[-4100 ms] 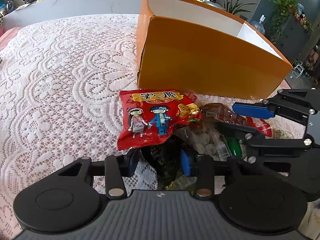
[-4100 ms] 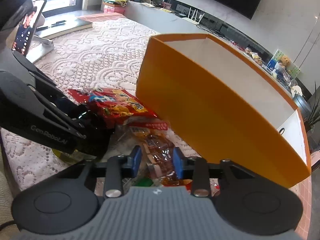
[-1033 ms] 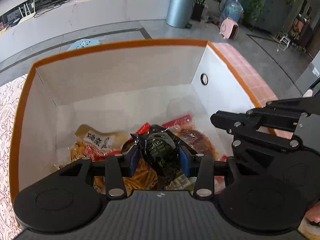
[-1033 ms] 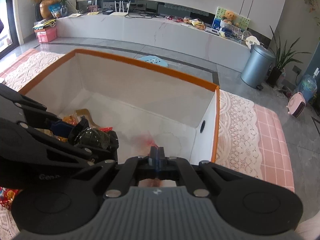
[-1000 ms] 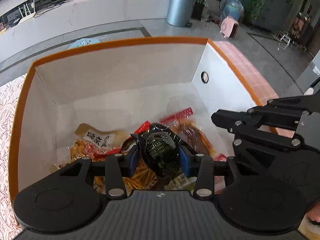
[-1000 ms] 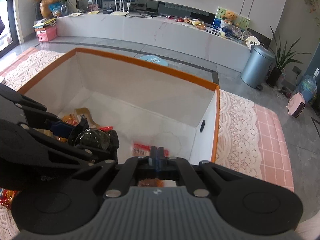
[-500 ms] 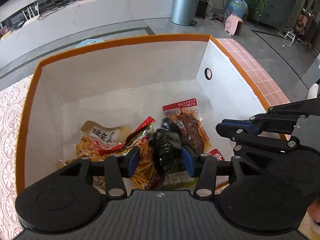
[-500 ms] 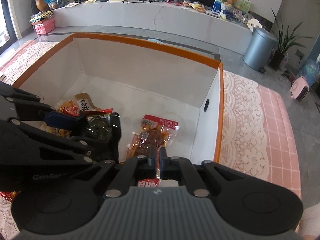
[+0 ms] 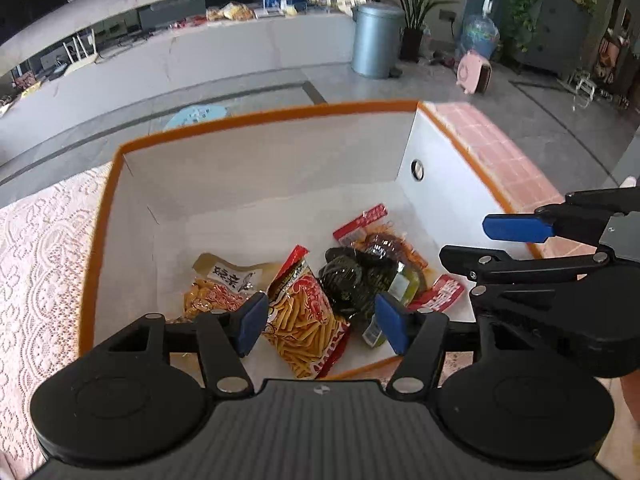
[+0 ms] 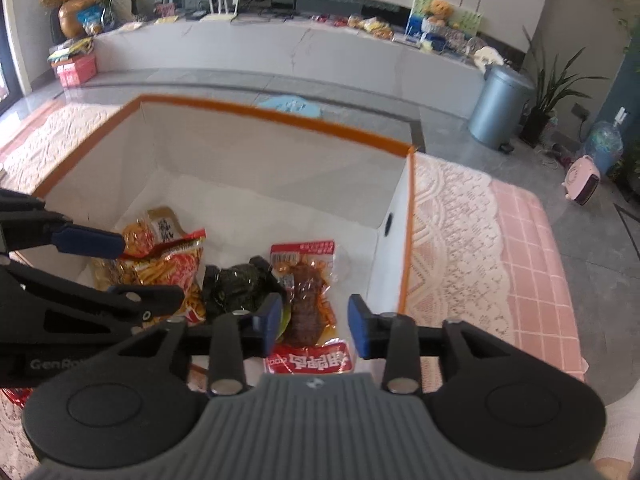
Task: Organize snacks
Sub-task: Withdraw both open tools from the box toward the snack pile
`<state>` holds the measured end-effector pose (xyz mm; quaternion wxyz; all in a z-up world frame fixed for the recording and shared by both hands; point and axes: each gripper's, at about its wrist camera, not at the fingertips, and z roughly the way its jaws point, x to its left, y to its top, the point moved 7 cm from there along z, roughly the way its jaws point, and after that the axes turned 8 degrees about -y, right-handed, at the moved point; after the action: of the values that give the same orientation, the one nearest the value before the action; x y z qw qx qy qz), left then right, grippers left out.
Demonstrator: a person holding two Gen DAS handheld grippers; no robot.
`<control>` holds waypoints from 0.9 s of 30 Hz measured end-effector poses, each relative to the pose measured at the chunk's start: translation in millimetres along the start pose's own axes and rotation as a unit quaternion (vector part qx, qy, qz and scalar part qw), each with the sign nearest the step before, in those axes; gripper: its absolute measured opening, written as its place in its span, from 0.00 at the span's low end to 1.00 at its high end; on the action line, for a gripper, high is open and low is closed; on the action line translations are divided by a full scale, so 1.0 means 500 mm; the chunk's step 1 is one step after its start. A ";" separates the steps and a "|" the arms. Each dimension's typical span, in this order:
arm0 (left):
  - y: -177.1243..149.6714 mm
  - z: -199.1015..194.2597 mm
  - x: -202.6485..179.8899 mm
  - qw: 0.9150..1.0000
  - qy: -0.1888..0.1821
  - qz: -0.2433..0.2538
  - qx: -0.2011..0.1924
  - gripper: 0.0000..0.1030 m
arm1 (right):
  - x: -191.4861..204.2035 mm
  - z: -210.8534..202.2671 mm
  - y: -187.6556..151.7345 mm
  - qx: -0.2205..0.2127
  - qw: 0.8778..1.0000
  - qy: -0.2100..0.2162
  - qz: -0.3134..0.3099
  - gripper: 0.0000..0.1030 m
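Note:
An orange box (image 9: 256, 114) with white inside walls holds several snack packs. In the left wrist view a dark green pack (image 9: 352, 276) lies on the box floor beside a red pack of yellow sticks (image 9: 304, 316), a brown meat pack (image 9: 384, 242) and a tan pack (image 9: 224, 280). My left gripper (image 9: 322, 324) is open and empty above the box's near edge. My right gripper (image 10: 314, 322) is open and empty above the meat pack (image 10: 308, 288) and a red-labelled pack (image 10: 310, 362). The dark pack also shows in the right wrist view (image 10: 236, 284).
The box (image 10: 280, 114) stands on a lace tablecloth (image 10: 452, 240) over a pink checked cover (image 10: 536, 264). Beyond are a grey floor, a long white counter (image 10: 280, 56), a metal bin (image 10: 500, 104) and plants. A red snack pack (image 10: 16, 394) lies outside the box at lower left.
Both grippers have opened. The dark green pack dropped from my left gripper onto the box floor, and the meat pack lies released in the box. Both grippers have risen and drawn back slightly.

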<state>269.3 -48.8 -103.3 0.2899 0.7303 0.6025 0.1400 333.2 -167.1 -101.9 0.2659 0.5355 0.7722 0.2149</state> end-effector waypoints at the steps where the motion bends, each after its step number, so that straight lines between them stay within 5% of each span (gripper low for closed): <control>1: -0.001 -0.008 -0.001 1.000 0.002 0.000 -0.007 0.71 | -0.003 -0.011 0.001 -0.006 1.000 -0.001 0.004 0.41; 5: 0.000 -0.050 -0.010 0.999 0.020 0.000 -0.040 0.71 | -0.018 -0.058 0.002 -0.037 0.999 -0.011 0.022 0.57; 17: -0.037 -0.204 -0.045 0.994 0.011 -0.014 -0.110 0.72 | -0.030 -0.227 -0.063 -0.095 0.991 0.013 0.089 0.79; 27: -0.127 -0.259 -0.059 0.993 -0.023 -0.031 -0.116 0.72 | 0.032 -0.315 -0.187 -0.100 0.989 0.019 0.104 0.83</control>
<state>140.1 -37.5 -34.0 0.3906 0.6761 0.5973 0.1830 161.0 -190.7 -41.9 0.2799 0.5793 0.6918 0.3279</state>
